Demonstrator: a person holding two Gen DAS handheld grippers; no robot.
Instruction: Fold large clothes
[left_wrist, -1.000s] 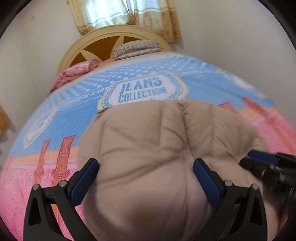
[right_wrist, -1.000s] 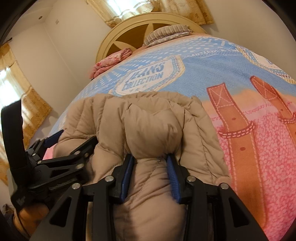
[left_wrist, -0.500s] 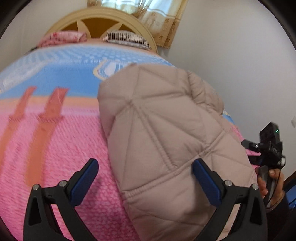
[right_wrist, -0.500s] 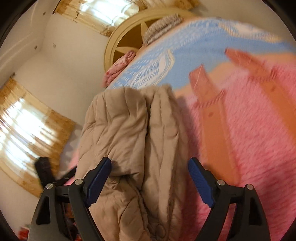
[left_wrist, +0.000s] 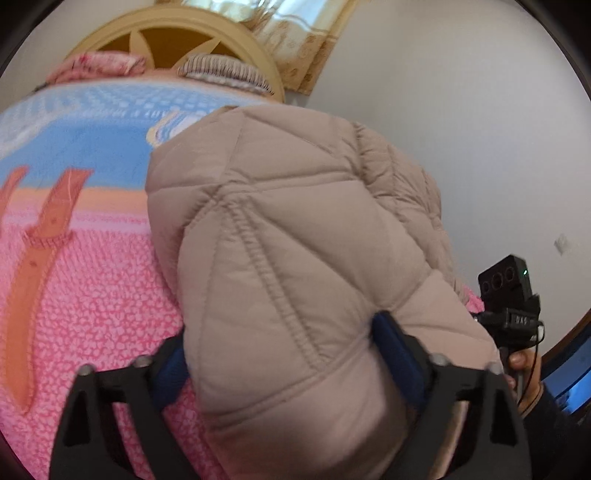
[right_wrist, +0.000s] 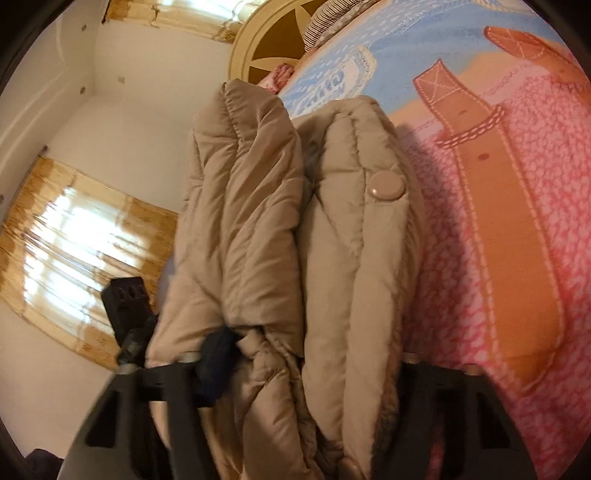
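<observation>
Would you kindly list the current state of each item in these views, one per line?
puffer jacket: folded into a thick bundle, gripped from both sides, lower end at the bed.
left gripper: shut on the jacket's quilted end.
right gripper: shut on the folded layers.
snap button: fastened, facing the right wrist camera.
bedspread: spread flat.
curtain: drawn, backlit.

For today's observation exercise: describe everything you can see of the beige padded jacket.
The jacket is beige, puffy and quilted, with stitched seams and a smooth, slightly shiny shell. It is bunched into thick folds. A round snap button shows on one flap. It sits over the pink and blue bedspread. The left gripper and the right gripper each squeeze a thick wad of it.
</observation>
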